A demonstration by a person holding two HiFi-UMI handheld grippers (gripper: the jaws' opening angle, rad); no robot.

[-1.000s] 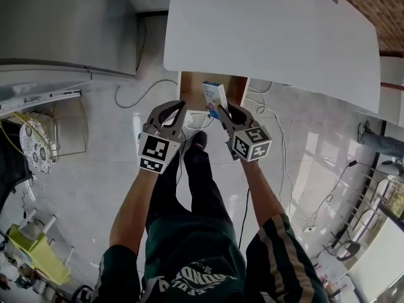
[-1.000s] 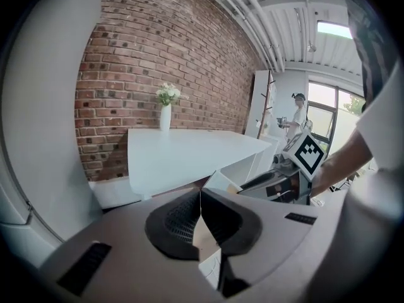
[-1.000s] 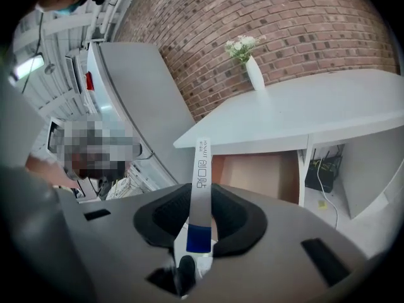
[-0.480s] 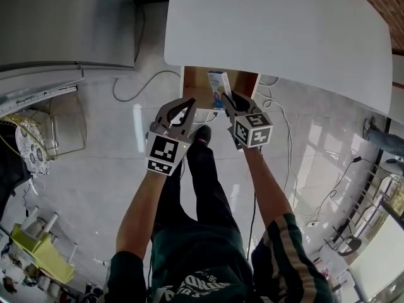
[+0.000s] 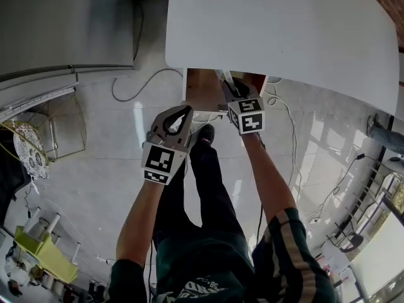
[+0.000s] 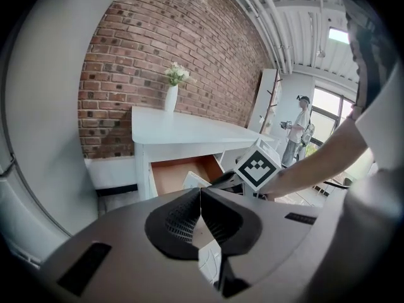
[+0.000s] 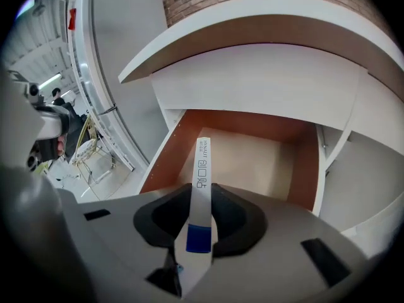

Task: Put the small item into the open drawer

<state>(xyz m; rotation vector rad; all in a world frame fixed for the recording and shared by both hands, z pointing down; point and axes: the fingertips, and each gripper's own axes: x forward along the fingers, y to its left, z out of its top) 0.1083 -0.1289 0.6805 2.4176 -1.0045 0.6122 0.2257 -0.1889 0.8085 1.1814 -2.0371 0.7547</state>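
Observation:
The small item is a thin white box with a blue end (image 7: pixel 201 191), seen edge-on, and my right gripper (image 7: pixel 201 232) is shut on it. In the head view the right gripper (image 5: pixel 229 92) points down into the open wooden drawer (image 5: pixel 201 88) under the white table (image 5: pixel 278 30), with the box (image 5: pixel 221 77) over the drawer's inside. The drawer floor (image 7: pixel 252 160) looks bare. My left gripper (image 5: pixel 180 112) hangs just outside the drawer's front, to the left, its jaws meeting with nothing between them (image 6: pixel 200 197). The left gripper view also shows the drawer (image 6: pixel 180 172).
Cables (image 5: pixel 142 84) trail over the tiled floor beside the drawer. The person's legs and shoe (image 5: pixel 203 134) stand right under the grippers. A grey cabinet (image 5: pixel 63 24) is at the left. A vase of flowers (image 6: pixel 172 93) stands on the table by a brick wall.
Both grippers have sunk toward the drawer. The right one rolled, turning the box from face-on to edge-on and bringing it into the drawer opening under the table edge.

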